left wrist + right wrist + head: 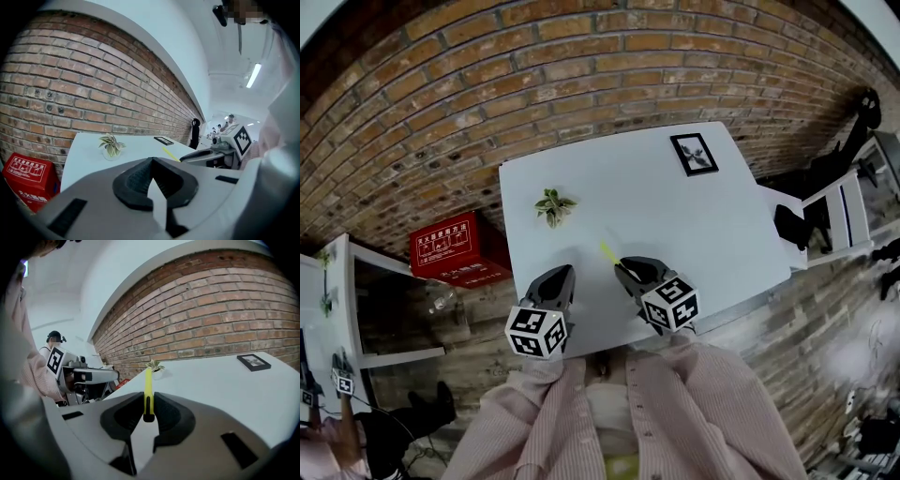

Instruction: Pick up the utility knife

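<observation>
A slim yellow utility knife is clamped between the pads of my right gripper and sticks out forward past the jaw tips. In the head view the utility knife juts from the right gripper above the white table, near its front edge. The left gripper view shows the knife held off the tabletop. My left gripper hovers beside it on the left, over the front edge. Its jaws meet at the tips with nothing between them.
A small potted plant stands on the table's left part and a black picture frame lies at the far right corner. A red box sits on the floor to the left, below the brick wall. A person's striped shirt fills the bottom.
</observation>
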Available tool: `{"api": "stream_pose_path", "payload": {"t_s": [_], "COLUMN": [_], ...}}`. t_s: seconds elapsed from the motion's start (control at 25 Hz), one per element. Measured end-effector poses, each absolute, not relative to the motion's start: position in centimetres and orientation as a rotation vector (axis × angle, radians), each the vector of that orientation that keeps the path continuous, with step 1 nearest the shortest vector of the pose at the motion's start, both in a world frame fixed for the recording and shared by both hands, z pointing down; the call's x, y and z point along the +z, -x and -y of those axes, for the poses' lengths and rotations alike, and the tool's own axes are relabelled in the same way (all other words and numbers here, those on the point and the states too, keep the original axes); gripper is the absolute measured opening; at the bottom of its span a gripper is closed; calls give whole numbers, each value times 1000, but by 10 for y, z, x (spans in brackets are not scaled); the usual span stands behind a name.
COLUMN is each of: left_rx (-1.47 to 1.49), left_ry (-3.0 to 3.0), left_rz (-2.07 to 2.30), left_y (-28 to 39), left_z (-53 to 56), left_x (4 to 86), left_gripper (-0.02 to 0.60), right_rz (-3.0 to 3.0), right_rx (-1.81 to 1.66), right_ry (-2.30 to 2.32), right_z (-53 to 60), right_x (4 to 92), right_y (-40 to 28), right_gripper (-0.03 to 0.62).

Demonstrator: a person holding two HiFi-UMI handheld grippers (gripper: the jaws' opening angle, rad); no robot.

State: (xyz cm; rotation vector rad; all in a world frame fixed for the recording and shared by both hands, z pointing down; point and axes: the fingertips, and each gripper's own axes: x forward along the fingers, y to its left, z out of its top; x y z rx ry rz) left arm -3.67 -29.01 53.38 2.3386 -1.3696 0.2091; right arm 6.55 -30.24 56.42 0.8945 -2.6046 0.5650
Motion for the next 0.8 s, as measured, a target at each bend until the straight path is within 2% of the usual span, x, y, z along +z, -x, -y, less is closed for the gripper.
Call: {"api": "stream_pose_path", "payload": {"t_s": [0.8], "left_rx": [79], "left_ry": [-2482], "left_rz": [1506], "left_y": [50], "left_z": [308], "left_x": [445], "left_gripper": [-8], "right_rz": [2879], "right_rx": [515], "right_ry": [-1276], "right_z": [320], "right_x": [454], "right_y": [-117], "right_gripper": [69]}}
